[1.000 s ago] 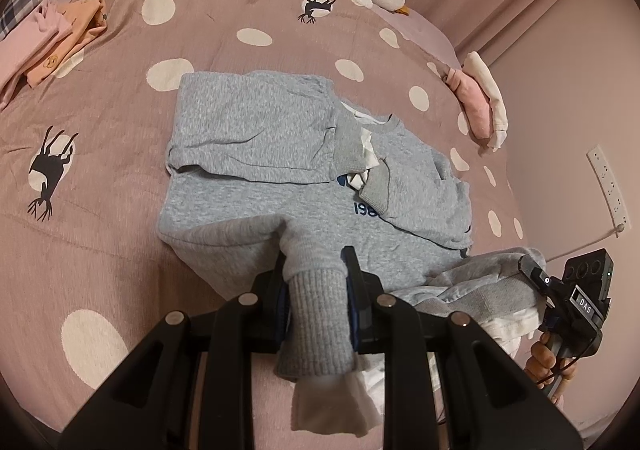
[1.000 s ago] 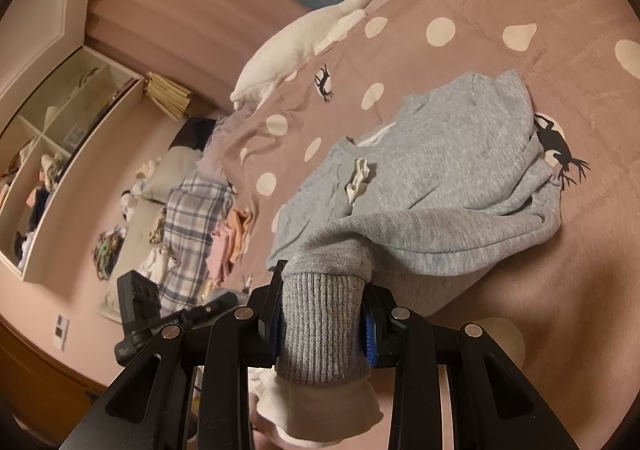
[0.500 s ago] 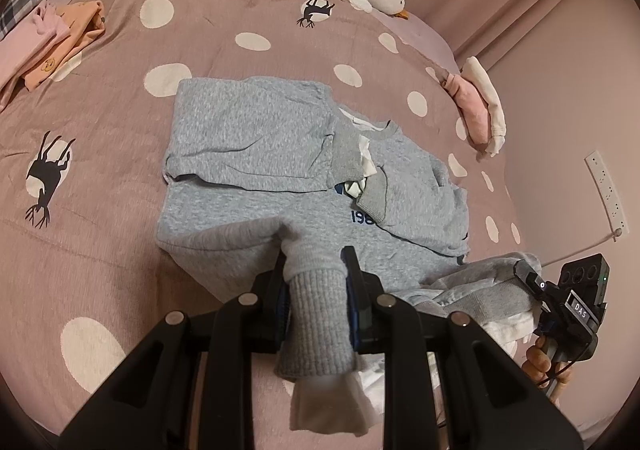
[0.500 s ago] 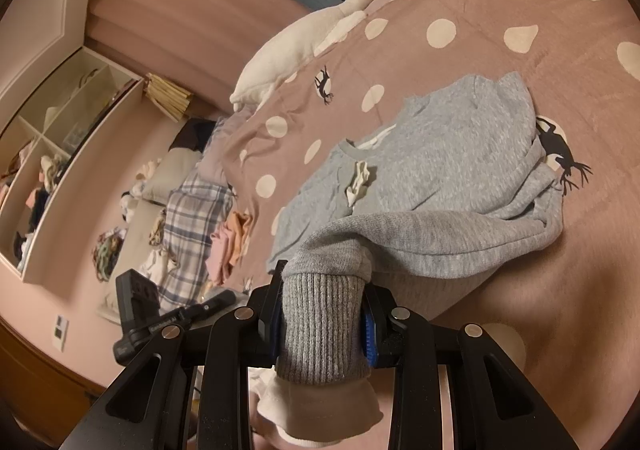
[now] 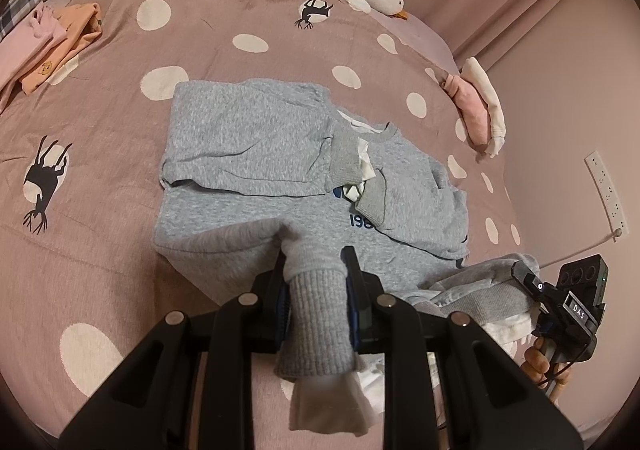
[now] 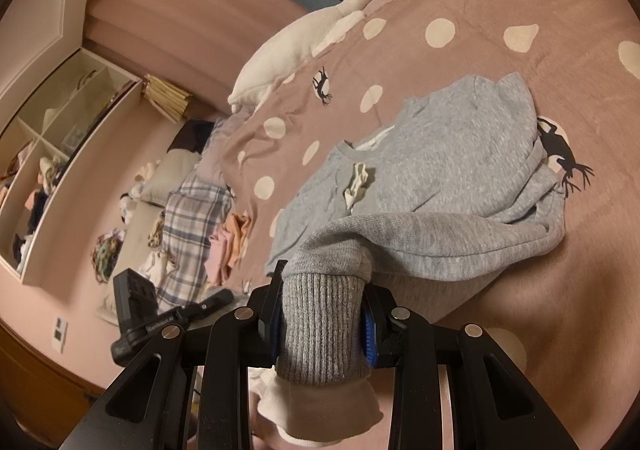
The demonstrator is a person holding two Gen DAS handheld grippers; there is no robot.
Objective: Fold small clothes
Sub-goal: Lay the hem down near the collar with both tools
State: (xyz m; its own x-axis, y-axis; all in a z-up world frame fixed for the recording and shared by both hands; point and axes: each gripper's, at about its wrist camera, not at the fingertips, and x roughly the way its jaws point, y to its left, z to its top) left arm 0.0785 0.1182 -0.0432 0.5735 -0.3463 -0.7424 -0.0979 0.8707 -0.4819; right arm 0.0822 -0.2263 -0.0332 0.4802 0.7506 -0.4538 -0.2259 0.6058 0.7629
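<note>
One grey sweatshirt (image 5: 256,154) lay spread on the bed, and two grippers each held one corner of its ribbed hem. The sweatshirt was heathered light grey with a darker ribbed neckband, cuffs and hem, a white inner layer (image 5: 362,170) showing at the collar and below the hem, and dark blue print (image 5: 358,220) on the chest, partly covered. Both sleeves were folded inward across the front, their cuffs meeting near the middle. The lower edge was lifted off the bed toward the cameras while the upper body stayed flat.

The left gripper (image 5: 316,290) was closed tightly on the ribbed hem, with white lining hanging below its jaws. The right gripper (image 6: 322,308) was likewise clamped on a thicker bunch of the ribbed hem, its jaws standing a little wider; in the left view it appeared at the far right, held by a hand (image 5: 540,364).

The dusty pink bedspread (image 5: 120,250) carried white dots and black deer figures. One white plush goose (image 6: 304,38) lay along the far edge. One pile of pink and orange clothes (image 5: 44,46) sat at the left, and one folded stack of pink and cream garments (image 5: 478,106) at the right. A plaid cloth (image 6: 192,218), a wall shelf (image 6: 52,154) and a power strip (image 5: 606,190) lay beyond the bed.
</note>
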